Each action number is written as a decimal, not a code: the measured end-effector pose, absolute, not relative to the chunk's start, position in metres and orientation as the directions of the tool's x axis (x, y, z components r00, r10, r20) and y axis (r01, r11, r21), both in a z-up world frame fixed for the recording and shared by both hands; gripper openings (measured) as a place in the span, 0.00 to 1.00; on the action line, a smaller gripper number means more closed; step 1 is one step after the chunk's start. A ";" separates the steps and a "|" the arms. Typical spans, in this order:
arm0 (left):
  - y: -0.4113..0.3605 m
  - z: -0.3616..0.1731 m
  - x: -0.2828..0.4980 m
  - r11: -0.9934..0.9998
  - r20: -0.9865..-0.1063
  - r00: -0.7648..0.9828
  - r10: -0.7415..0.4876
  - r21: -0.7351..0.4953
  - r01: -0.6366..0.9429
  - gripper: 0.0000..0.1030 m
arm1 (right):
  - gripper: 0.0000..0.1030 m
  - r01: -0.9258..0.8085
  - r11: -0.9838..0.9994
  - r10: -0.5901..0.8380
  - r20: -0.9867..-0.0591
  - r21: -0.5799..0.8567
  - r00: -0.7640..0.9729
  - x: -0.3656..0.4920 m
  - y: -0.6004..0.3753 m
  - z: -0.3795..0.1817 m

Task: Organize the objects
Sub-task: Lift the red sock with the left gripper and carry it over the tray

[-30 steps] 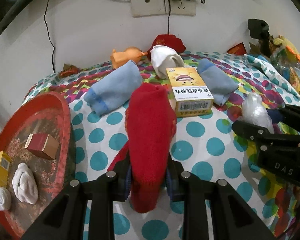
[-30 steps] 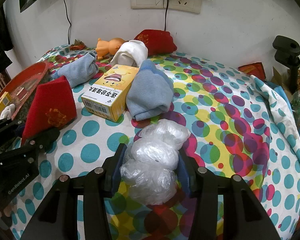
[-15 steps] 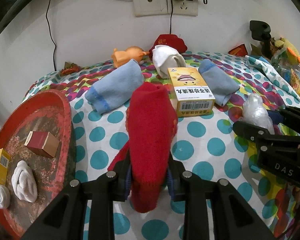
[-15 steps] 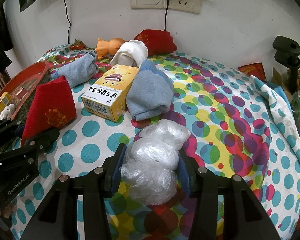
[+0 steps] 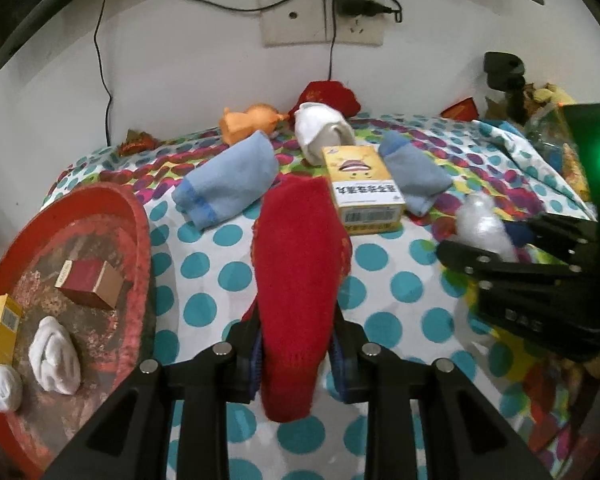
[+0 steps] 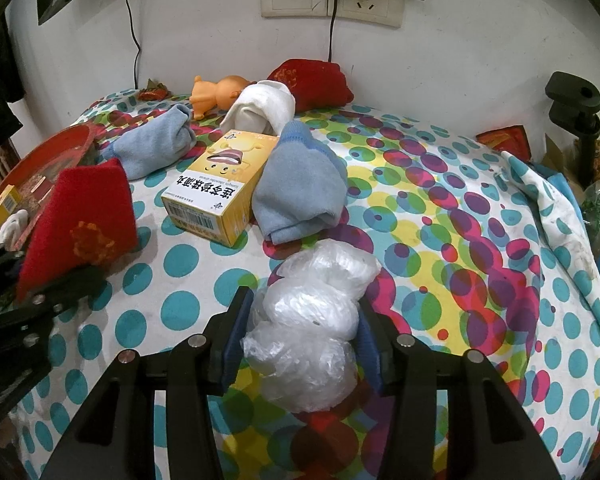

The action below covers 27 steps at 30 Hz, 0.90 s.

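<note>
Presently, L to R:
Red tray [image 5: 140, 240]: far left on dotted cloth [image 5: 204, 312]; holds maroon box [image 5: 88, 284], small yellow box [image 5: 2, 332], two white rolls [image 5: 54, 354].
Left gripper [image 5: 296, 356]: clenched on red sock [image 5: 300, 280], pads pressing both sides; sock hangs just beside tray, toe pointing at yellow carton.
Mid-table: blue sock [image 5: 228, 184], yellow carton [image 6: 220, 188], 2nd blue sock [image 6: 300, 188] touching carton; white bundle [image 6: 262, 108] behind.
Right gripper [image 6: 300, 344]: grasping crumpled clear plastic bag [image 6: 312, 328], pads tight on it, near table's front.
</note>
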<state>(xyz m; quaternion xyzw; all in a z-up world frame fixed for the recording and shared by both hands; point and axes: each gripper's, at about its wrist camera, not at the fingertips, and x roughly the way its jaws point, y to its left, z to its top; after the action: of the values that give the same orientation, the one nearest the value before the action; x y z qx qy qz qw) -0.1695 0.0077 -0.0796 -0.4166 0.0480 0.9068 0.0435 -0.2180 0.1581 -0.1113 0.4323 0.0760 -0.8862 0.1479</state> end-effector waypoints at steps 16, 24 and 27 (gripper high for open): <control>-0.035 -0.050 -0.123 -0.990 -0.777 -0.625 0.081 0.008 -0.139 0.26 | 0.46 0.327 -0.945 -0.195 -0.789 -0.008 -0.583 -0.218 0.157 -0.111; -0.080 -0.030 -0.103 -0.997 -0.760 -0.650 0.027 0.026 -0.072 0.26 | 0.46 0.327 -0.945 -0.194 -0.789 -0.009 -0.583 -0.218 0.157 -0.111; -0.100 -0.027 -0.103 -0.998 -0.762 -0.648 -0.003 0.040 -0.043 0.26 | 0.46 0.327 -0.945 -0.195 -0.789 -0.008 -0.583 -0.218 0.157 -0.111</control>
<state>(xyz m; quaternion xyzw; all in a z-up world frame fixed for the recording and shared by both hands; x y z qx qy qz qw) -0.1026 -0.0998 -0.0267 -0.4196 0.0272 0.9072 0.0111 -0.2184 0.1566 -0.1115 0.4323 0.0764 -0.8863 0.1473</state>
